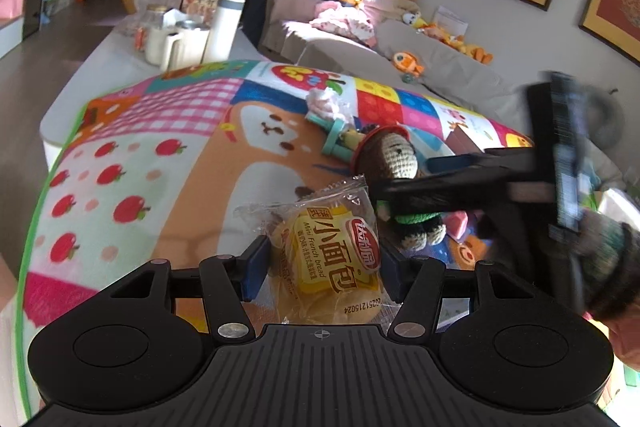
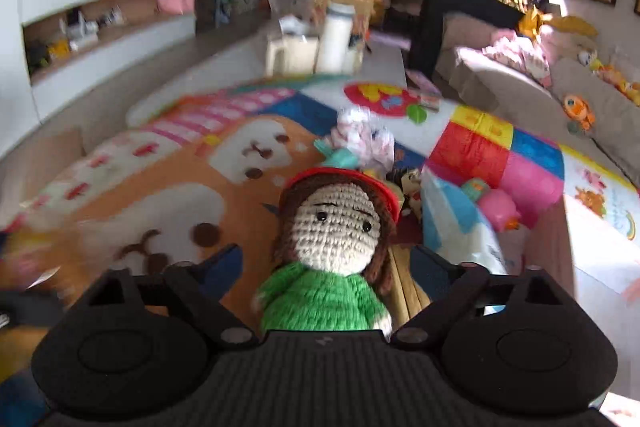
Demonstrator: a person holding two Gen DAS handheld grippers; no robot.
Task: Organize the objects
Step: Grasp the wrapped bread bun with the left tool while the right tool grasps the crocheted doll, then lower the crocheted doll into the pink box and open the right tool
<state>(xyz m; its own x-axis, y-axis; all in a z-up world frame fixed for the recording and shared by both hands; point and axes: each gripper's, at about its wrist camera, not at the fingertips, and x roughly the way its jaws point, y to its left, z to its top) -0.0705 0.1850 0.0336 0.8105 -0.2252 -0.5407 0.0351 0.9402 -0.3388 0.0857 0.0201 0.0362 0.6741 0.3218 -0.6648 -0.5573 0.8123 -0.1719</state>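
The wrapped mini bread (image 1: 332,259), low centre of the left view, is clamped in the left gripper (image 1: 324,267). The crochet doll (image 2: 336,251) (green sweater, red hat) sits centre-frame between the right gripper (image 2: 326,273) pads, apparently untouched, above the patchwork mat (image 2: 160,163).

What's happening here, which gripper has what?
A person is tidying toys and snacks off a colourful play mat, one gripper in each hand. The left gripper has closed on a wrapped mini French bread, its pads against the packet's sides. The right gripper has its fingers either side of a crocheted doll with a red hat and green top; the picture is blurred, so I can't tell whether the pads press on it. A small heap of other toys lies behind on the mat.
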